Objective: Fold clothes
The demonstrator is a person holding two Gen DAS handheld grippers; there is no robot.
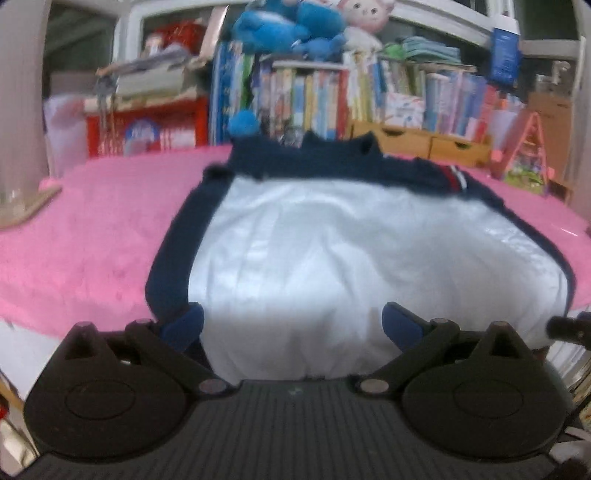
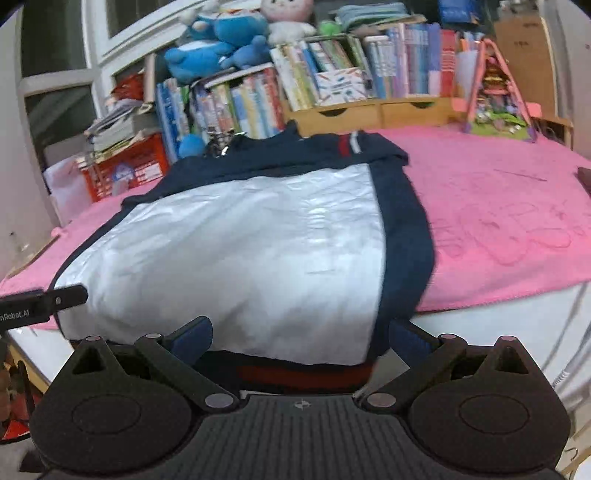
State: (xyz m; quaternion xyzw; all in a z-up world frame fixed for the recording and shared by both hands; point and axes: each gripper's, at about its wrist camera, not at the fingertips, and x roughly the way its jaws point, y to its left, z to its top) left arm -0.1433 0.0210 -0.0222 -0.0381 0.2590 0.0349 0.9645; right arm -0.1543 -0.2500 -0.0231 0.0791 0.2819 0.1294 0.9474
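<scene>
A navy and white shirt [image 1: 332, 251] lies flat on the pink blanket [image 1: 92, 236], its white panel facing up and its navy collar end far from me. It also shows in the right wrist view [image 2: 236, 243]. My left gripper [image 1: 293, 325] is open at the shirt's near hem, left of centre, with the hem between its blue pads. My right gripper [image 2: 301, 338] is open at the near hem on the right, where the navy side band and a red stripe hang over the edge. Each gripper's tip shows in the other's view.
The pink blanket [image 2: 498, 229] covers a table or bed with a white front edge. Behind it stand rows of books [image 1: 332, 96], blue and pink plush toys [image 1: 280, 26], wooden drawers [image 2: 376, 110], a red box [image 1: 147, 129] and a toy house [image 2: 495, 96].
</scene>
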